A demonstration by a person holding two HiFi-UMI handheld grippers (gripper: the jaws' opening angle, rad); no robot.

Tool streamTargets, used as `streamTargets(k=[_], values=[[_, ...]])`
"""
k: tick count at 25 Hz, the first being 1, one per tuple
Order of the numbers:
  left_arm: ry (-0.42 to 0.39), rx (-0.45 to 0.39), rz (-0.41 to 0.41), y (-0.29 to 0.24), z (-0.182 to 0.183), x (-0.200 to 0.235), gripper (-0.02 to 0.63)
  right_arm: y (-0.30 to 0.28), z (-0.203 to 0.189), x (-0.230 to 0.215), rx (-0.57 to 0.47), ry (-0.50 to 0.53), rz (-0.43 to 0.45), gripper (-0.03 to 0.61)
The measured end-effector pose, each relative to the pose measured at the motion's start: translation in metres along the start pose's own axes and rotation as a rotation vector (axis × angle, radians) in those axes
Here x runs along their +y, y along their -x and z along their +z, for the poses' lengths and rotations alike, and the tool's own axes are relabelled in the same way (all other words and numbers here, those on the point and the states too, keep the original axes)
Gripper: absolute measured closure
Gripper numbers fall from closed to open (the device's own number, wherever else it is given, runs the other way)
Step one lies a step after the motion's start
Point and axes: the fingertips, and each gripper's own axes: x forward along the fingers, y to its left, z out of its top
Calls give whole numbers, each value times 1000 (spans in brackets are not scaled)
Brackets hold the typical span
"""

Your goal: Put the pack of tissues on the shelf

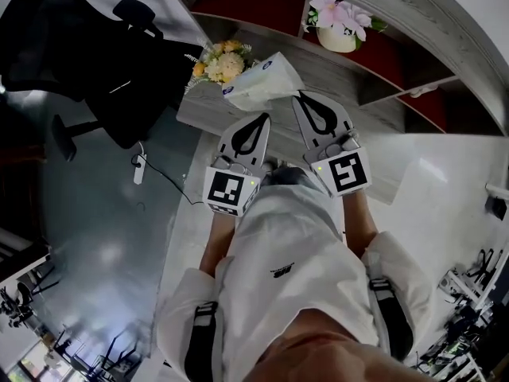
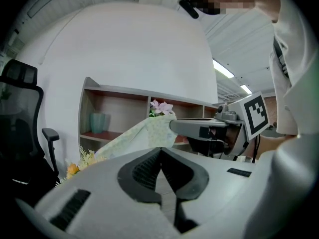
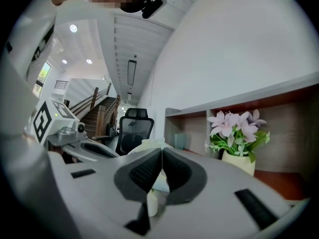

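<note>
The pack of tissues (image 1: 262, 78) is white with blue marks and hangs in the air in front of the wooden shelf (image 1: 394, 58). My right gripper (image 1: 301, 95) is shut on the pack's edge. In the right gripper view the pack (image 3: 149, 144) shows just past the closed right gripper (image 3: 162, 151). In the left gripper view the pack (image 2: 142, 133) droops from the right gripper's tip. My left gripper (image 1: 265, 118) is beside it, lower left, shut with nothing in it (image 2: 160, 149).
A white pot of pink flowers (image 1: 338, 26) stands in a shelf compartment. Yellow flowers (image 1: 219, 62) lie at the shelf's left end. A blue-green cup (image 2: 98, 122) sits in the left compartment. A black office chair (image 1: 87, 46) stands to the left.
</note>
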Motion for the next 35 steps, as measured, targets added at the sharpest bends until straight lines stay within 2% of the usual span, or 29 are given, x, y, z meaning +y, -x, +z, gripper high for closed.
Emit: streamTargets(k=[8,14,19,28,35], values=[[-33,-23,49,-4,21,7,586,-12,17,-4,-49,-2,49,548],[-69,-44,45,-6,38,21,586,-26,32,-6,-79,0,38,548],[-50,-76,3,-12,61,36,586,-45,46,-12,-106,1,-28,548],[-76,-71,-145,-35,77,79,586,-84,59,-33,-114,1,-185,548],[-91,-73,-229,-52,82,107,586,-109,61,-46,-117,6,-286,548]])
